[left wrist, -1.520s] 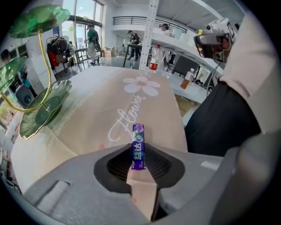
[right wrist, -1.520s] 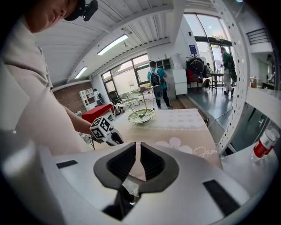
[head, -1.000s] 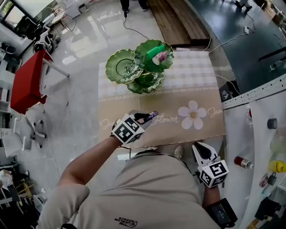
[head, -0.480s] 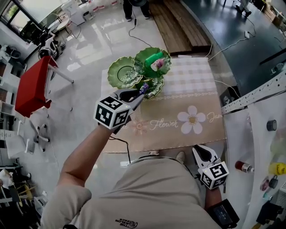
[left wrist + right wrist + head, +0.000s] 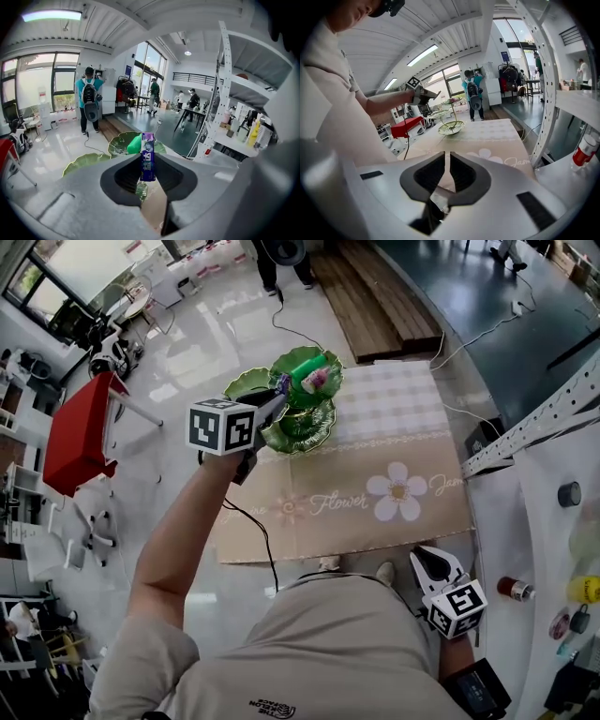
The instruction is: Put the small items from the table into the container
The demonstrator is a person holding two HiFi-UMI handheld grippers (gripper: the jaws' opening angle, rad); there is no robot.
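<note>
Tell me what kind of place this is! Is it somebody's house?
Probably not a house. It looks like a big open workshop or lab hall. There are tall windows, white metal shelving holding bottles, and several people standing around high tables farther back.

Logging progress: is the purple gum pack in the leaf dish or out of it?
Out: the gum pack is clamped in the left gripper, not lying in the green leaf dish.

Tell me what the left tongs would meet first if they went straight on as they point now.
Probably the upper green leaf dish, near the green item in it. The left tongs, shut on a purple pack, aim at it, but depth is unclear.
</note>
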